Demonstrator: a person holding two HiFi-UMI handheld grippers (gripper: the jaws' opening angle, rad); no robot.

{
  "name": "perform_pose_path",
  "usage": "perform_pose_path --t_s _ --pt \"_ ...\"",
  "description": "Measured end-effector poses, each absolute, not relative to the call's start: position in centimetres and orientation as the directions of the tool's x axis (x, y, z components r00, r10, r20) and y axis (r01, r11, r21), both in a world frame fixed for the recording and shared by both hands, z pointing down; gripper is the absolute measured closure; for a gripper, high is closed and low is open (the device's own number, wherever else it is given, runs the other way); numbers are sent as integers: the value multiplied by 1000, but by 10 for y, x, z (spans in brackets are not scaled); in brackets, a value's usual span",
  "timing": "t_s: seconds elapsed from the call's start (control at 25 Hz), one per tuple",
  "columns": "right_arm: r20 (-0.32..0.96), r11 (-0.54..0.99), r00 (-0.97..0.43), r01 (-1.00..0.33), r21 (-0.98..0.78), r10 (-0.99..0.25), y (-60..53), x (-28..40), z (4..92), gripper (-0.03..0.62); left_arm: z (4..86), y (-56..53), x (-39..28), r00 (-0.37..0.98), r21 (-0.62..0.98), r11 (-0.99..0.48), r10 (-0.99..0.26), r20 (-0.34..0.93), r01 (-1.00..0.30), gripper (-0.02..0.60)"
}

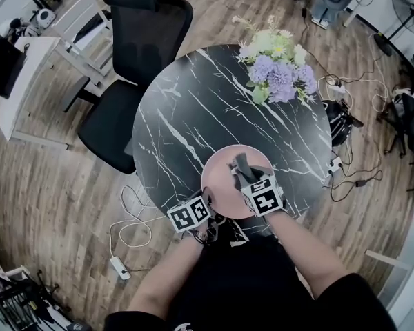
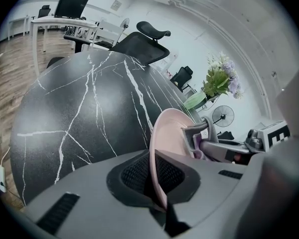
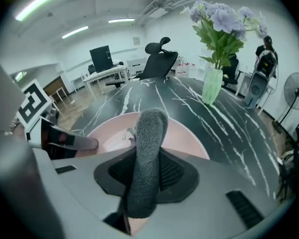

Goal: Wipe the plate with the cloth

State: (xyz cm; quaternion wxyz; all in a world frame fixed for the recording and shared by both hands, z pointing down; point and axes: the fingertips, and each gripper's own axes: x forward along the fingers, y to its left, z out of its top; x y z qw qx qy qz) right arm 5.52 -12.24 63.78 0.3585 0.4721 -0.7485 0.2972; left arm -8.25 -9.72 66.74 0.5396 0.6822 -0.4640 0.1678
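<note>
Plate: pink, round plate (image 1: 219, 174) at the near edge of the worktop (image 1: 186, 109), right in front of the person.
Left tongs: the left tongs (image 2: 157, 177) are nearly closed, pinching the plate's near-left rim – the rim runs edge-on between the two dark pads.
Cloth: grey, fuzzy cloth (image 3: 147, 143), folded into a thick roll, its free end standing out past the jaws and over the hollow of the plate.
Right tongs: the right tongs (image 3: 145, 176) are clamped on the cloth, reaching over the plate from its near-right side; whether the cloth's end touches the plate I cannot tell.
Worktop: round, black, with white marble veins.
Flowers: a bunch of purple and white flowers (image 1: 279, 64) in a pale green vase (image 3: 212, 86) at the far right of the worktop – well apart from the plate.
Chair: black office chair (image 1: 141, 26) just beyond the worktop's far-left edge.
Floor: wood planks, with cables (image 1: 134, 219) trailing beside the worktop.
</note>
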Motion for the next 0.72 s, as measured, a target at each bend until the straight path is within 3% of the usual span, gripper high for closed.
perform_pose_path --t_s 0.4,0.72 --pt "808 381 -499 -845 -375 -312 -82 -27 652 484 666 -97 -82 504 575 17 -460 731 -818 552" --pt "830 469 -503 -809 -355 -239 -50 -30 661 484 667 -98 -83 497 571 19 -468 731 -821 552"
